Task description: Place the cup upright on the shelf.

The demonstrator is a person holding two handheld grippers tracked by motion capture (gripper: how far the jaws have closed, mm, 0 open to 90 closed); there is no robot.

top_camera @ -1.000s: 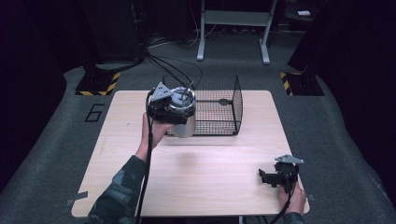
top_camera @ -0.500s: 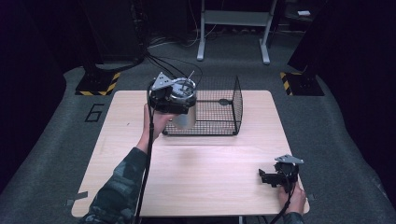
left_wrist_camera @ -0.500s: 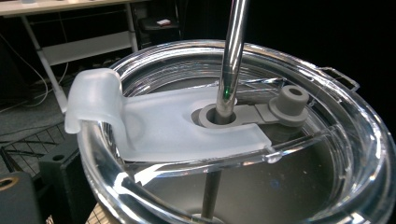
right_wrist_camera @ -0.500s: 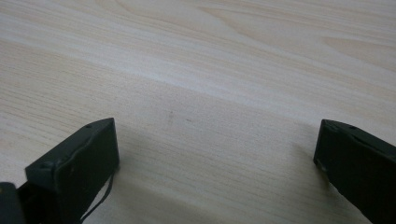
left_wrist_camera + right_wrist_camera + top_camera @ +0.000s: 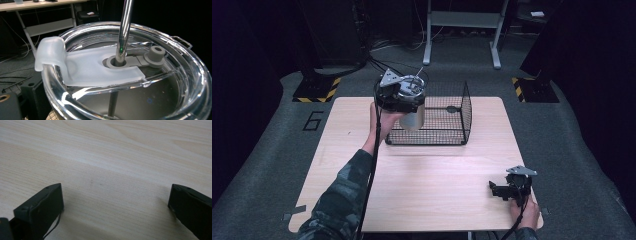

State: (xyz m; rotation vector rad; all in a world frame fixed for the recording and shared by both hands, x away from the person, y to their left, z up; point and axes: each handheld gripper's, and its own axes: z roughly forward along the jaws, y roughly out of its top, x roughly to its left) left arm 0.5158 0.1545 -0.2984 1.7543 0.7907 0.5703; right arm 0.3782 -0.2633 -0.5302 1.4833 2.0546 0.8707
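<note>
Table: a pale wooden table is used as the work surface; most of its near half is bare.
Basket: a black wire basket stands at the far middle of the table, open at the top, so that things can be lowered in from above.
Tumbler: a steel tumbler is held raised above the left end of the basket, at its near-left corner, upright, which suggests that it is being carried over the rim for setting down inside.
Left gripper: the left gripper is held high against the tumbler's upper part, and the tumbler is judged to be clamped by it; the jaws themselves are hidden behind the cup, so their width cannot be told exactly.
Right gripper: the right gripper is rested low at the near-right corner of the table, well apart from the basket, kept out of the way; its jaws stand wide over bare wood with nothing between them.
Lid: a clear plastic lid with a frosted slider is seated on the tumbler.
Straw: a metal straw is passed through the lid's grey grommet, upright.
</note>
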